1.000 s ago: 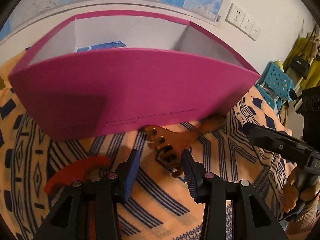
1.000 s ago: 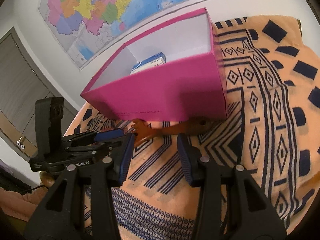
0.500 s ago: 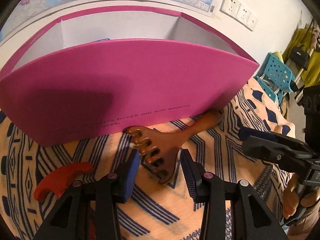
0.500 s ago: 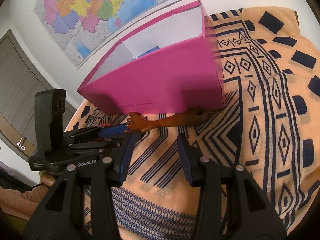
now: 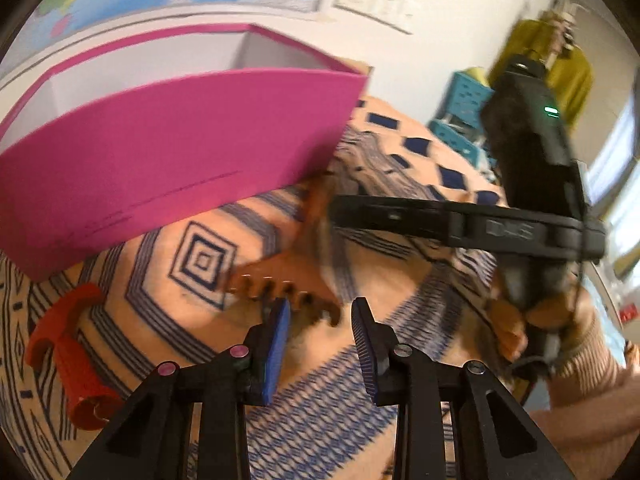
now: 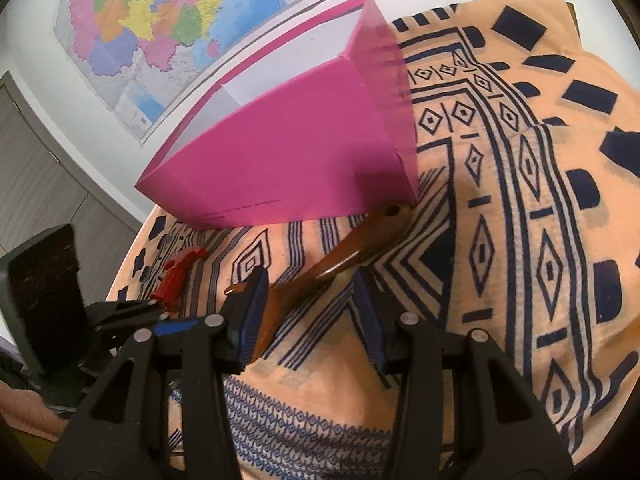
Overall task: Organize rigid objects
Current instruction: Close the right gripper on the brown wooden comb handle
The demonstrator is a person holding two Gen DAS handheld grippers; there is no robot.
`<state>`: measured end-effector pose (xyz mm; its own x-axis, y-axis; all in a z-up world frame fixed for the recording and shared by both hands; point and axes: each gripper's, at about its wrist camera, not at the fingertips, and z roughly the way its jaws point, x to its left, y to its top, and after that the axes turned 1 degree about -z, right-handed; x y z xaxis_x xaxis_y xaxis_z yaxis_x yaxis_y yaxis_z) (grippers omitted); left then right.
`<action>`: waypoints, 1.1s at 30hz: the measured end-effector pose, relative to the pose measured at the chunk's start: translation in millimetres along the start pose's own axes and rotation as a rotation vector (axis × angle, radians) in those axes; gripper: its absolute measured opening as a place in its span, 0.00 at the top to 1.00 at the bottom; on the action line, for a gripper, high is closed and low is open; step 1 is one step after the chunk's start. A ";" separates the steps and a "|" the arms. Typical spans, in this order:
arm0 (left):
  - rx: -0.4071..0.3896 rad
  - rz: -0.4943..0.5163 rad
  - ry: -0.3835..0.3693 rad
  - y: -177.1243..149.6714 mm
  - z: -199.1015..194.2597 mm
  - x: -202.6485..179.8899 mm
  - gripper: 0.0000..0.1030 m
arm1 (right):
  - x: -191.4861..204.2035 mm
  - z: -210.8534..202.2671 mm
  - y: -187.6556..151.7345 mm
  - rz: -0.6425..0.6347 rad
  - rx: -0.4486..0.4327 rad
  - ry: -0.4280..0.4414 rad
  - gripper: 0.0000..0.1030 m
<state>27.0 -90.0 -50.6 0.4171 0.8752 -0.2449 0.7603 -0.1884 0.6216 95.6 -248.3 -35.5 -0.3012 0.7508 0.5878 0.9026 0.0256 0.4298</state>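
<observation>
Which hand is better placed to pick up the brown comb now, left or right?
Probably left. The left gripper has the toothed head of the comb at its fingertips, and its jaws are closing. The right gripper hangs open over the handle.

A map (image 6: 168, 28) fills the upper left of the right wrist view, above a grey door (image 6: 44, 184) at the left edge. In the left wrist view, white sockets (image 5: 372, 0) sit top centre on the wall; a teal chair (image 5: 460, 120) and yellow cloth (image 5: 568, 68) stand upper right. A patterned orange cloth (image 6: 520, 200) covers the counter.
</observation>
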 end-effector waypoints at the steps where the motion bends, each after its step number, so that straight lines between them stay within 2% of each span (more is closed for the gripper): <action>1: -0.013 0.010 0.004 0.4 -4.2 1.5 0.69 | -0.7 -0.3 -0.2 0.004 -0.001 -0.001 0.55; 6: -0.057 -0.017 0.060 17.9 -9.3 9.8 0.69 | -2.2 0.1 -2.1 0.016 -0.001 -0.002 0.55; 9: -0.068 0.000 0.101 27.9 -2.9 9.3 0.69 | -2.7 2.8 -2.5 0.022 0.001 0.002 0.55; 16: -0.001 0.074 0.135 39.8 31.3 -0.5 0.69 | -6.4 8.1 -1.8 0.044 0.006 0.004 0.55; 21: 0.038 0.103 0.157 35.4 44.8 -6.6 0.69 | -9.6 8.1 -1.0 0.058 0.003 0.004 0.55; 33: 0.039 0.102 0.029 16.6 27.8 -13.8 0.71 | -3.8 17.2 2.1 0.053 0.023 -0.010 0.55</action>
<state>47.7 -117.6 -57.6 0.4793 0.8629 -0.1603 0.7338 -0.2939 0.6125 103.9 -239.8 -48.6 -0.2497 0.7578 0.6028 0.9240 0.0004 0.3823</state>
